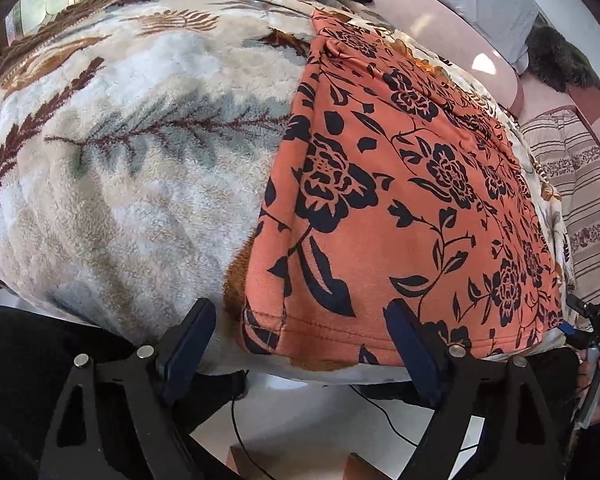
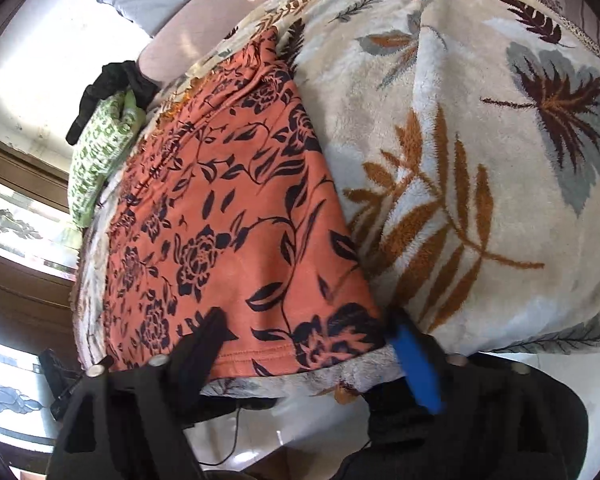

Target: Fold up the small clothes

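Gripping the near hem of the orange floral garment (image 1: 400, 200), spread flat on the leaf-print blanket (image 1: 120, 160), comes next, I judge: left gripper (image 1: 300, 336) and right gripper (image 2: 308, 332) both gape wide, holding nothing, so pinch each near corner evenly.
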Action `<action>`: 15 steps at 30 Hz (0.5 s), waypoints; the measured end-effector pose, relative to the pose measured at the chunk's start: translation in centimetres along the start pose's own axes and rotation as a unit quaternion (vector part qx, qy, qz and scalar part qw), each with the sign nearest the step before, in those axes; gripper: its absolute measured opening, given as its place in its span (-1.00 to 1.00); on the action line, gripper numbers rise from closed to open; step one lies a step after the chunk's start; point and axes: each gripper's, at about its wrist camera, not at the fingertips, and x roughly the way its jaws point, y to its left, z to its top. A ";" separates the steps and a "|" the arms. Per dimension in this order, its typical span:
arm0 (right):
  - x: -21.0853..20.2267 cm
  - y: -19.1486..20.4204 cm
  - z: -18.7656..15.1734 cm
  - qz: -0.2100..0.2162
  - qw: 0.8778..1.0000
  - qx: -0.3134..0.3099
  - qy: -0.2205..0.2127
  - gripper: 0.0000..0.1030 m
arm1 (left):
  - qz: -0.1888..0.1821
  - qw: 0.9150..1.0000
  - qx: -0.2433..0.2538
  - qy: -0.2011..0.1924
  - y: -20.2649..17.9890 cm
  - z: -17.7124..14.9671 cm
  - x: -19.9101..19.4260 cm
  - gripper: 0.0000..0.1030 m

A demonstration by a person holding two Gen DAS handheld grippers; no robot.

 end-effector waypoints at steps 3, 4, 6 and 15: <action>0.2 -0.3 0.3 0.017 1.000 0.013 0.002 -0.29 | 0.006 1.000 0.007 0.014 0.2 -0.1 0.3 -0.69; 0.4 -0.4 0.5 0.018 1.000 0.017 0.008 -0.63 | -0.008 1.000 0.001 0.015 0.3 0.0 0.2 -0.70; 0.2 -0.1 0.6 0.018 1.000 0.015 0.005 -0.77 | -0.028 1.000 -0.006 -0.003 0.4 0.2 -1.0 -0.75; 0.3 -1.3 1.4 0.024 0.998 0.059 0.010 -0.80 | -0.028 0.999 -0.026 0.021 1.1 0.7 0.2 -0.75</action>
